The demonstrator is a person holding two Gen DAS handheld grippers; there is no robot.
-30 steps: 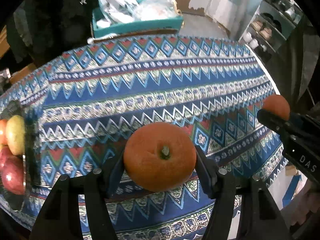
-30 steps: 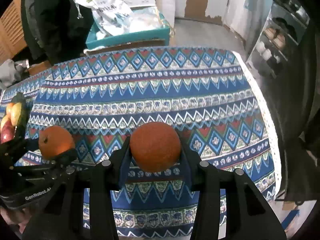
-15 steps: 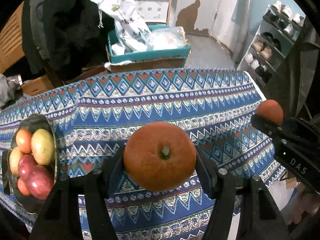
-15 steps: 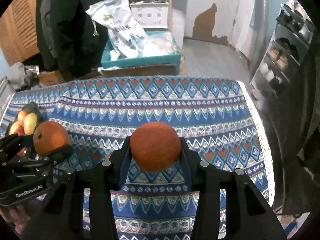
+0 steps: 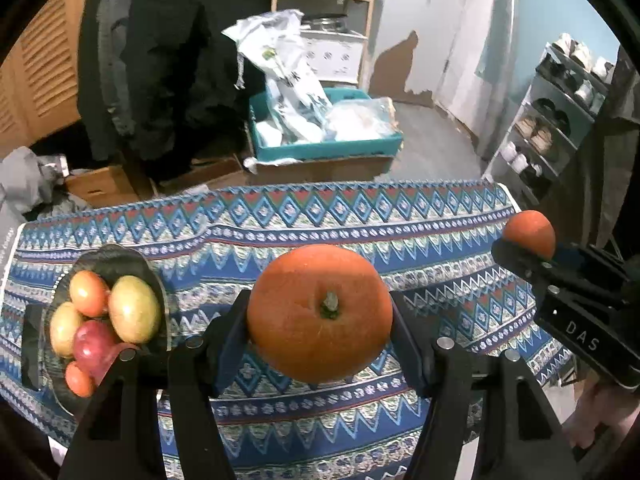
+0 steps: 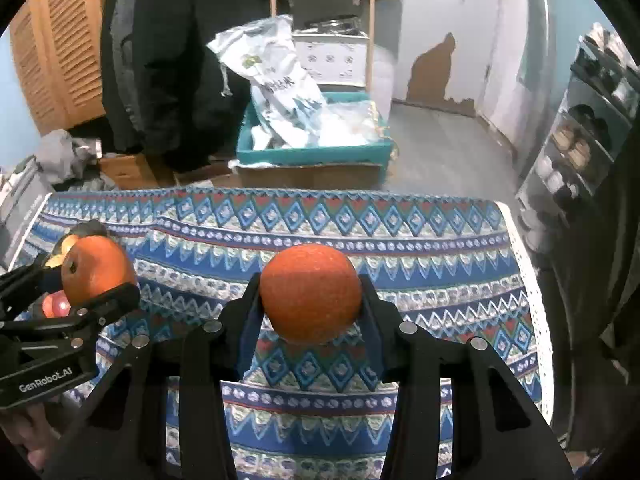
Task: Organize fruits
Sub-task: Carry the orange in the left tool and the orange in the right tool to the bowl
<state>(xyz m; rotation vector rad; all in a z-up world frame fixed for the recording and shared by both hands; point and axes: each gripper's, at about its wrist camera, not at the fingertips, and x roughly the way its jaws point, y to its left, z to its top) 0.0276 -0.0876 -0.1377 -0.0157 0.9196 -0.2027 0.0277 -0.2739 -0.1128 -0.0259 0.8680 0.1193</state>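
Both grippers have risen and drawn back from the table (image 5: 400,216) since the earlier frames, so the whole cloth-covered top and the room beyond now show, and the dark dish (image 5: 120,256) of fruit (image 5: 134,309), previously cut off at the left edge, sits fully in view there. The left gripper (image 5: 320,320) is closed on an orange (image 5: 319,312), stem end toward the camera, one pad against each flank. The right gripper (image 6: 310,300) is likewise clamped on a second orange (image 6: 310,293). Both oranges are held clear above the cloth, apparently to carry them over the surface without rolling or dragging. The dish at the table's left edge already holds several pieces, so it is judged to be the collection point. Each grip is unchanged from the earlier frames; only height and viewing angle differ.
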